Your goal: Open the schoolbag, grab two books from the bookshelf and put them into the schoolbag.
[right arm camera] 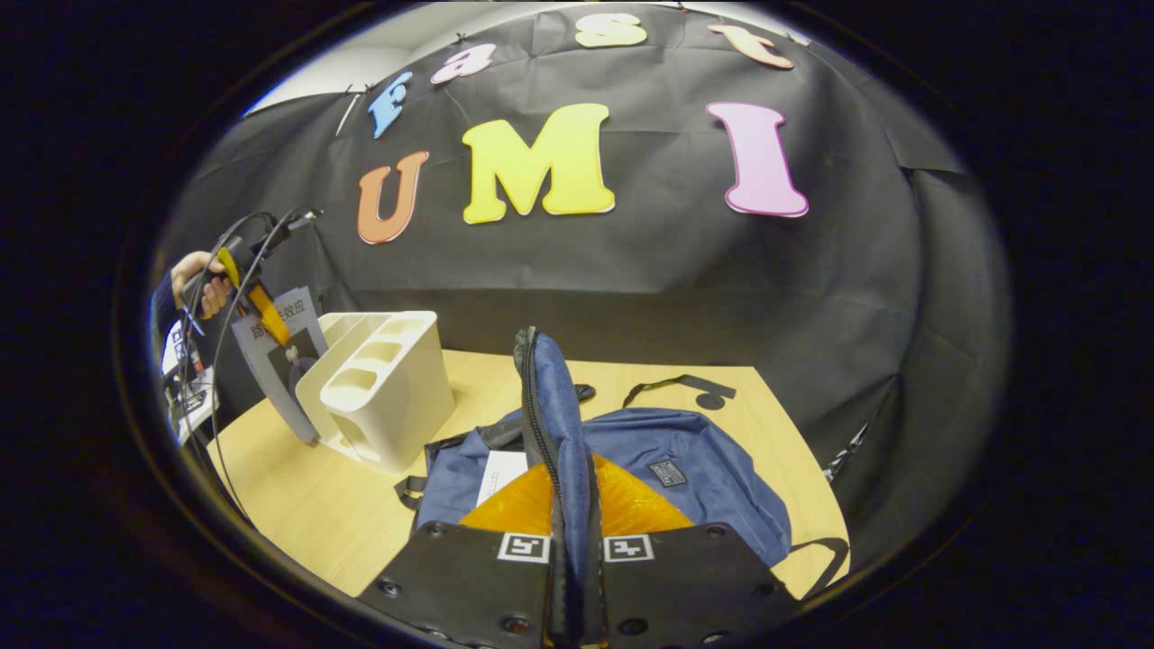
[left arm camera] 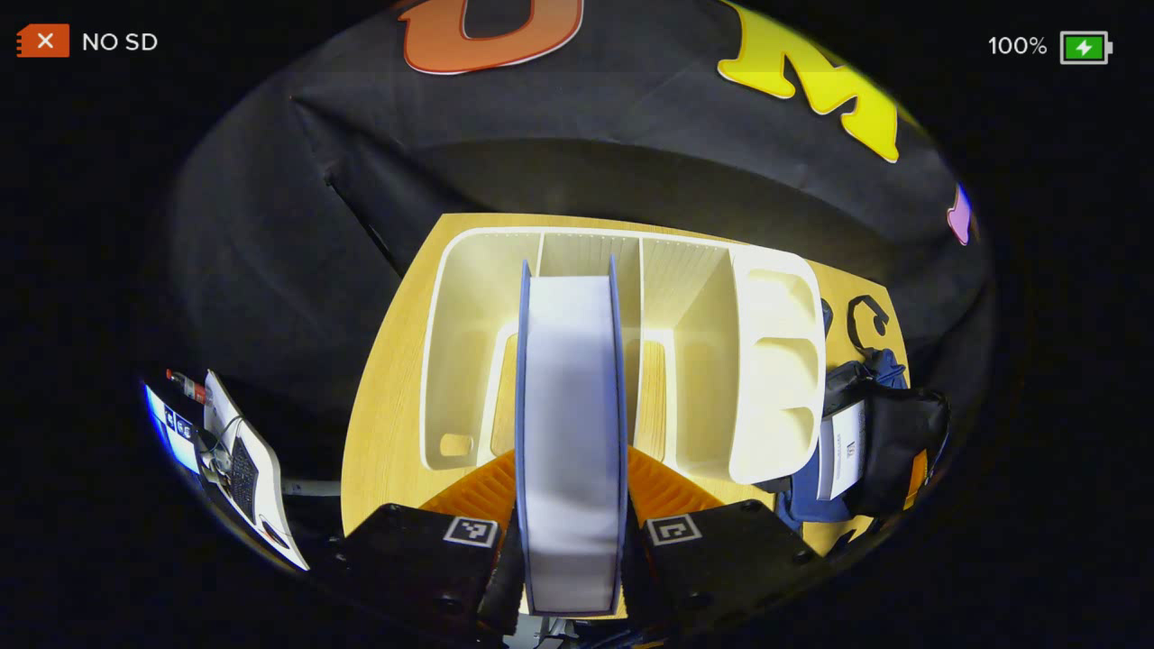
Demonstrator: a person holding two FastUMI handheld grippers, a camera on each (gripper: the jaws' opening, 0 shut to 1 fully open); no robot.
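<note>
The book [left arm camera: 572, 433] stands on edge between your left gripper's [left arm camera: 572, 527] fingers, which pinch its covers, its long axis running away from the camera over the white bookshelf [left arm camera: 631, 342]. Your right gripper [right arm camera: 573, 559] pinches the zippered flap [right arm camera: 552, 406] of the blue schoolbag [right arm camera: 694, 469], holding it upright. Bookshelf and schoolbag sit just beside each other on the wooden table [right arm camera: 297, 505], before a black cloth wall [right arm camera: 649, 270].

A black cloth wall [right arm camera: 631, 270] hangs behind a light wooden table [right arm camera: 297, 505].
</note>
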